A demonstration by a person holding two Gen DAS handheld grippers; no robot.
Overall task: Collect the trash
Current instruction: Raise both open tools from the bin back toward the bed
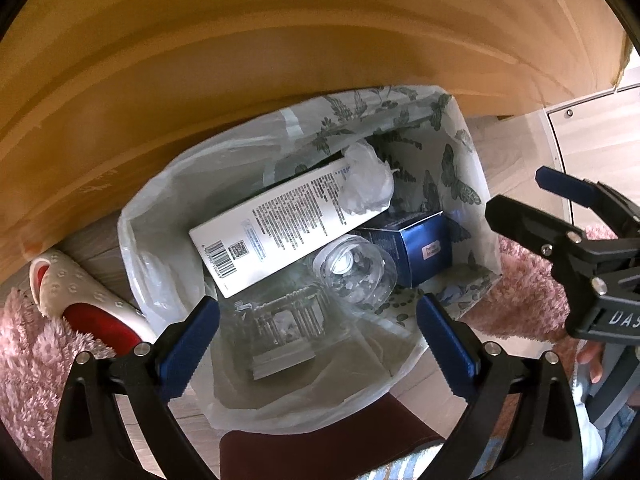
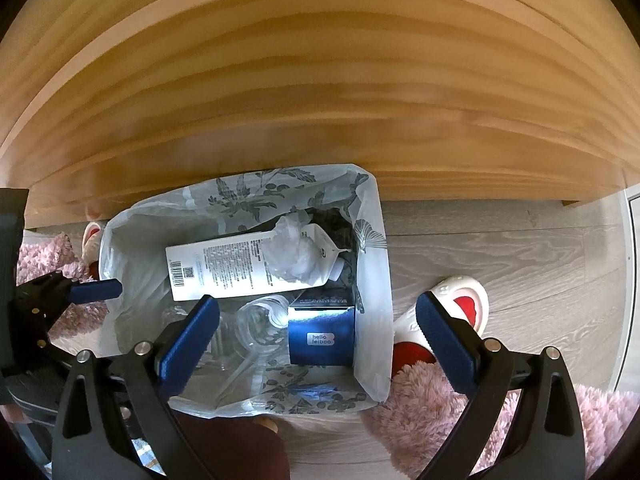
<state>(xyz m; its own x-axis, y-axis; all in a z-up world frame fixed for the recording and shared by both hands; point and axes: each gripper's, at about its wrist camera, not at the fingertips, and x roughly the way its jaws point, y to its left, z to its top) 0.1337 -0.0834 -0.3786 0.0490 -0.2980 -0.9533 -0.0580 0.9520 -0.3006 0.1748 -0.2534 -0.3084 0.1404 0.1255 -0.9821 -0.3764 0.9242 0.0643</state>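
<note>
A bin lined with a white, leaf-printed bag [image 1: 160, 216] [image 2: 372, 248] stands on the floor under a wooden ledge. Inside lie a long white carton [image 1: 272, 228] [image 2: 224, 264], crumpled white plastic [image 1: 366, 184] [image 2: 292, 252], a blue box [image 1: 420, 248] [image 2: 322, 332], a clear plastic cup [image 1: 352, 272] [image 2: 260, 324] and a clear ribbed container [image 1: 284, 316]. My left gripper [image 1: 318, 338] hangs open above the bin, holding nothing. My right gripper [image 2: 318, 338] is open too, over the bin's right side; it shows at the right edge [image 1: 516, 200] of the left wrist view.
The wooden ledge [image 1: 280, 40] [image 2: 320, 80] overhangs the bin's far side. White-and-red slippers [image 1: 76, 300] [image 2: 452, 312] and a pink fluffy rug [image 1: 32, 356] [image 2: 432, 412] lie either side of the bin. A dark red trouser leg [image 1: 320, 452] sits near the bin's near rim.
</note>
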